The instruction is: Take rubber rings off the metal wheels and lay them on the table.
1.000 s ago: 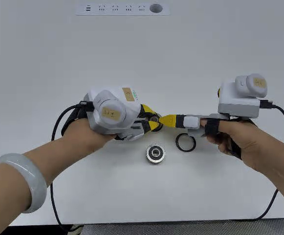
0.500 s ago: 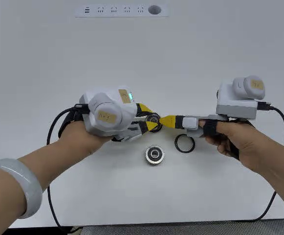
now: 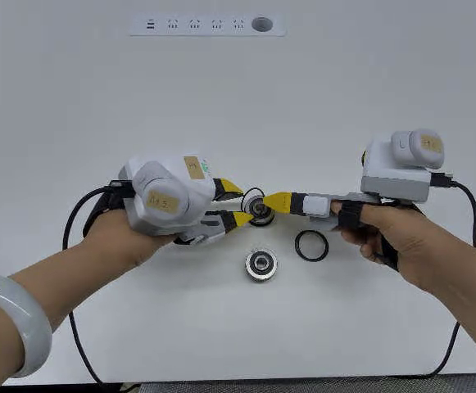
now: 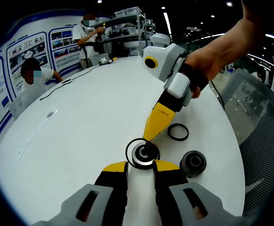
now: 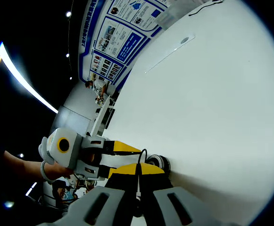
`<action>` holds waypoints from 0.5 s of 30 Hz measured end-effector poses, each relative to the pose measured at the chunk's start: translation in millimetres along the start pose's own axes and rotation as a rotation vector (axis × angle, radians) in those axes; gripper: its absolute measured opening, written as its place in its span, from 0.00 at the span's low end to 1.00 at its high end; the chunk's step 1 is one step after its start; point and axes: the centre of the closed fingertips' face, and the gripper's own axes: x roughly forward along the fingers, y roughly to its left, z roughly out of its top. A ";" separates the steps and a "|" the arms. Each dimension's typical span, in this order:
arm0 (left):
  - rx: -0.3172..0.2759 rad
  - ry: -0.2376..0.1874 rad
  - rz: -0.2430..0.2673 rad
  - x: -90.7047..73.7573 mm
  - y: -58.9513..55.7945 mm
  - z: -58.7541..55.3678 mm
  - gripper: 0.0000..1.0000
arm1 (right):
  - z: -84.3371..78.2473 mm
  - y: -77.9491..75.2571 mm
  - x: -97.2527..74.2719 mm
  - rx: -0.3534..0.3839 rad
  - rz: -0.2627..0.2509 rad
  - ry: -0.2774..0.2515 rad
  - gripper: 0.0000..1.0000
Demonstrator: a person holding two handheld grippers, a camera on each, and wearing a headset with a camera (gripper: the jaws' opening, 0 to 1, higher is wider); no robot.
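So the left claw [image 3: 238, 203] has its yellow tips closed on either side of a small metal wheel [image 3: 261, 210], holding it up just above the white worktop [image 3: 180, 311] in the middle of the head view. In the left gripper view the wheel sits right between the two tips, hub facing the camera. The thin black rubber ring [image 4: 127, 149] is partly off it: it stands up as a loop around the top and left side of the wheel instead of sitting tight on the rim. The right claw [image 3: 272, 201] comes in from the other side, pointing straight at the left one, with its jaws squeezed together. In the right gripper view a thin black strand runs up between the closed tips and curls over toward the wheel, so it looks like it's pinching the edge of that ring, with the wheel just beyond the tips. Down on the worktop, a loose ring [image 3: 297, 246] lies flat just below the right claw. A second wheel [image 3: 260, 264] sits a bit nearer to the person, below the held one and near the loose ring but not touching it. A power strip [image 3: 207, 24] sits at the far edge of the worktop, well away from everything else.
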 end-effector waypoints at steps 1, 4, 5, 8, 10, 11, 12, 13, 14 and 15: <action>0.002 0.000 0.001 -1.1 -0.1 -0.6 0.21 | -0.4 0.4 -1.1 0.001 0.001 -0.001 0.01; -0.004 0.001 0.005 -3.6 0.5 -2.7 0.24 | 0.0 1.6 -5.4 0.002 0.001 -0.009 0.01; -0.006 0.003 0.007 -4.4 0.8 -4.1 0.24 | 0.7 2.1 -7.1 0.004 0.002 -0.014 0.01; -0.012 0.005 0.008 -6.0 -0.6 -5.6 0.26 | 1.7 2.9 -10.5 0.007 0.003 -0.025 0.01; -0.016 0.004 0.010 -7.3 -0.5 -6.9 0.28 | 1.7 3.4 -13.3 0.010 0.002 -0.031 0.01; -0.020 0.003 0.010 -7.5 -0.7 -7.3 0.30 | 1.7 4.0 -14.7 0.011 0.003 -0.035 0.01; -0.018 0.004 0.012 -7.9 -1.0 -7.8 0.31 | 1.6 4.7 -16.1 0.014 0.004 -0.039 0.02; -0.019 0.006 0.013 -8.8 -1.5 -8.5 0.31 | 1.0 5.7 -18.5 0.017 0.006 -0.044 0.02; -0.022 0.007 0.013 -9.2 -1.5 -9.3 0.32 | 0.4 6.0 -20.1 0.019 0.006 -0.046 0.02; -0.023 0.009 0.013 -9.9 -1.7 -10.6 0.32 | -0.8 6.5 -22.8 0.022 0.005 -0.050 0.02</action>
